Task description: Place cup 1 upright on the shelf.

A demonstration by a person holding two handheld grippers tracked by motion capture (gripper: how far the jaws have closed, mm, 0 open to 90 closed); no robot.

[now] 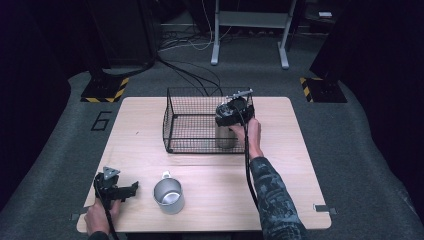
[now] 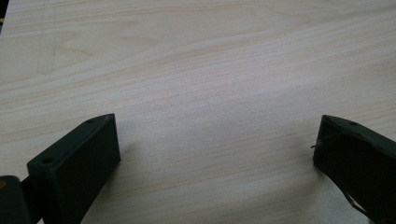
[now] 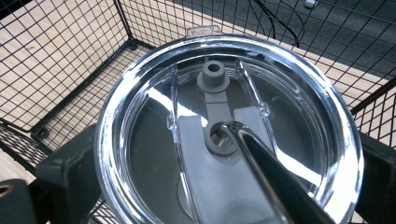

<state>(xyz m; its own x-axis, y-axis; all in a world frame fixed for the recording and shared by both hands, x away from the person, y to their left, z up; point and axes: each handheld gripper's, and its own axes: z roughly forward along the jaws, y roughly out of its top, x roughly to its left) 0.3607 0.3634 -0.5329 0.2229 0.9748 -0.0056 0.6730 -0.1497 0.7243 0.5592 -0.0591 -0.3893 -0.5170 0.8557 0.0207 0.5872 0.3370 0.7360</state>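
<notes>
Gripping a lidded tumbler (image 1: pixel 225 134), the right gripper (image 1: pixel 230 111) sits at centre frame in the high view, inside the right end of the black wire basket (image 1: pixel 172 125). The tumbler stands upright in the basket's right-hand part, directly under the gripper, close to the near wall of the mesh. The person's right hand (image 1: pixel 250 132) is just right of it, outside the basket's right wall.

Right gripper view: clear lid (image 3: pixel 140 93) takes up the middle of the frame, seen from above. Both black jaws sit against the tumbler's sides at lower left and lower right, clamped on it. A metal straw (image 3: pixel 275 182) comes out of the grey lid hole at centre and runs to the bottom right of the frame. Basket mesh (image 3: pixel 60 51) is all around, with the table wood under it at upper left.

Left gripper (image 1: pixel 118 189) is at lower left of the high view, held low over the table (image 1: pixel 295 165) by the left hand (image 1: pixel 98 216), jaws pointing right. Left gripper view: jaws wide apart, at lower left and lower right of the frame, bare wood (image 2: pixel 196 84) between them, nothing held.

A metal mug (image 1: pixel 168 195) with a small handle stands on the table at lower centre of the high view, just right of the left gripper, apart from it, and well apart from the basket.
</notes>
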